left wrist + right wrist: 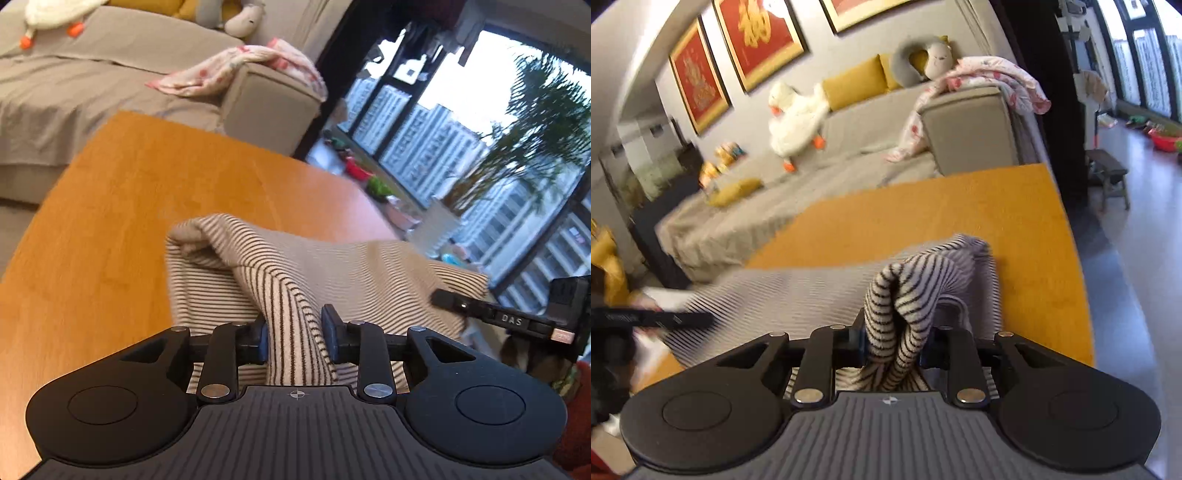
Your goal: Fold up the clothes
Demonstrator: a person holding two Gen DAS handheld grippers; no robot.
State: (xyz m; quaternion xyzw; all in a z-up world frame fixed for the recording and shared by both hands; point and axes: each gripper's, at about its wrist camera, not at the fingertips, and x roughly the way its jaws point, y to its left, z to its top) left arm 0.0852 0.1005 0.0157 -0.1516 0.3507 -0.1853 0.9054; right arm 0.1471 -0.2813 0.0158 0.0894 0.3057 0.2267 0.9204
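A beige garment with thin dark stripes (332,266) lies stretched over the orange wooden table (110,206). My left gripper (294,338) is shut on a bunched fold of the striped garment and lifts it. My right gripper (894,341) is shut on a rolled wad of the same striped garment (905,295), held above the table (1015,221). The right gripper's finger also shows in the left wrist view (480,310) at the right edge of the cloth. The left gripper's finger shows in the right wrist view (657,318) at the left.
A grey sofa (849,147) stands just beyond the table, with a pink patterned blanket (997,81) over its armrest, a white plush duck (794,118) and yellow cushions. Large windows (461,129) and a plant are to the right. A small wooden stool (1108,177) stands on the floor.
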